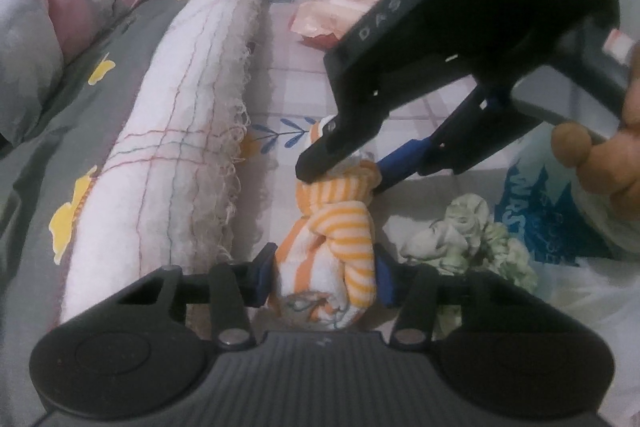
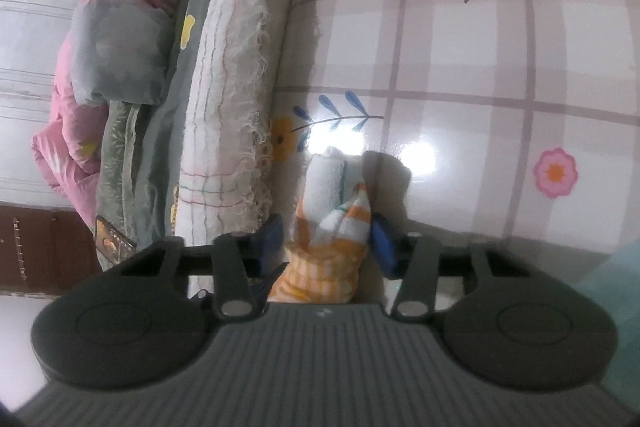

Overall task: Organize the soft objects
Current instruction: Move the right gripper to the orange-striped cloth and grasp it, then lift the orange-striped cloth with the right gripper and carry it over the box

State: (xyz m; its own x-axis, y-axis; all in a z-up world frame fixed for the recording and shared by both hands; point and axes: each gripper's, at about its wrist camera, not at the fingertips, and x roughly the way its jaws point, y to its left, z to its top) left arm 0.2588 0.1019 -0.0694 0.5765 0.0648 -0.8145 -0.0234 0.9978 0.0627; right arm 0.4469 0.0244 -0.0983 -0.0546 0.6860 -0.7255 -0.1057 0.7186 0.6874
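Now both grippers are holding the same orange striped cloth (image 1: 340, 227), which is lying on the checked sheet (image 1: 288, 83) at the centre of the left wrist view. The left gripper (image 1: 320, 277) is pressing its blue pads (image 1: 262, 277) on the near end of the cloth. The right gripper (image 1: 344, 173) is coming in from 2 o'clock and is pinching the far end. At 9 o'clock of the cloth a long white rolled blanket (image 1: 180, 147) is lying, and at 3 o'clock a pale green crumpled cloth (image 1: 464, 231) is sitting just beside it.

In the right wrist view the right gripper (image 2: 326, 239) is closing on the cloth (image 2: 332, 227).
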